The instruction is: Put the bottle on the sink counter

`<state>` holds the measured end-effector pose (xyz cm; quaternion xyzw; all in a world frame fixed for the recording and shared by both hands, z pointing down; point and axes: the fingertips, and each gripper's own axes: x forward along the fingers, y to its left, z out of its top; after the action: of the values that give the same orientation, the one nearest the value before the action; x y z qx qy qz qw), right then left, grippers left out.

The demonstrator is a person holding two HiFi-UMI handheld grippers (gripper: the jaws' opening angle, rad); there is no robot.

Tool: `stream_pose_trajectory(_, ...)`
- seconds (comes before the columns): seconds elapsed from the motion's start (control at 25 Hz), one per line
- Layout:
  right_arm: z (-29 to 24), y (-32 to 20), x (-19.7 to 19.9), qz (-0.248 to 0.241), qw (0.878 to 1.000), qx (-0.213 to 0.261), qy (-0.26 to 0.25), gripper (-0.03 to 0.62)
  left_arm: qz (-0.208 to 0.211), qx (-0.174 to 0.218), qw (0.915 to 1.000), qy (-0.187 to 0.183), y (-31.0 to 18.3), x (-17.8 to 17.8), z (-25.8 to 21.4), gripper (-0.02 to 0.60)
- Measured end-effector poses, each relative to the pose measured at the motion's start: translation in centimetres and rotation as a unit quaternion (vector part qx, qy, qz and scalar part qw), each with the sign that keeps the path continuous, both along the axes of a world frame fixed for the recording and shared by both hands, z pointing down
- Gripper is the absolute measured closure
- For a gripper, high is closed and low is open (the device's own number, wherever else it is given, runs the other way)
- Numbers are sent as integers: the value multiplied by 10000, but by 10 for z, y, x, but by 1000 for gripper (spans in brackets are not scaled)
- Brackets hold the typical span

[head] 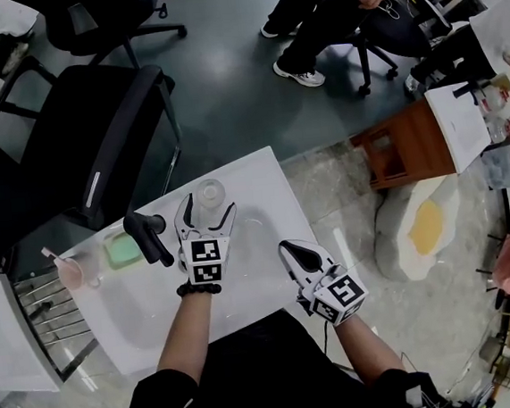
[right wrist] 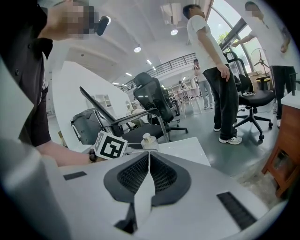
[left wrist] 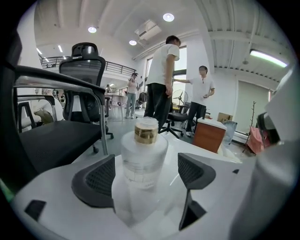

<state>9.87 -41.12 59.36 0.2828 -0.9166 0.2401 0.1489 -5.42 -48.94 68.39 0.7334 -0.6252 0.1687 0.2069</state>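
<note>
Bright ceiling lamps overhead; fisheye corners dark and warped

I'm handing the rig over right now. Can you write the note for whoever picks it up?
Left gripper: open, jaws either side of the bottle, not pressing it.
Right gripper: shut, empty, by the counter's near edge.
Bottle: upright on the white sink counter, near the black faucet.
Done: bottle is down on the counter.
Left: probably just draw the left gripper back without tipping it.
</note>
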Motion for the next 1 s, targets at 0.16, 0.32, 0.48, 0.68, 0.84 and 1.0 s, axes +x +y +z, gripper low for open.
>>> stream_pose_trajectory(0.16,-11,14,-5,78,9999,127,-14,560,190,-26,9998,109,30,9,-8,166)
stream_pose_trajectory(0.32,-26,25,-12,256,9991,311,-90,561,510,42,9985,218,59,19,-22,166)
stream_pose_trajectory(0.48,-40,40,-16,437,9974,544,-179,560,962,263,9940,447,90,30,-46,169)
stream_pose_trajectory(0.68,-58,55,-8,827,9935,727,-274,560,1148,682,9889,658,120,22,-90,265)
stream_pose_trajectory(0.84,-71,68,-7,1079,9897,851,-406,560,1092,1035,9867,616,141,-1,-123,366)
stream_pose_trajectory(1.0,-85,78,-26,1025,9879,1034,-530,562,867,1301,9858,608,162,-29,-148,458)
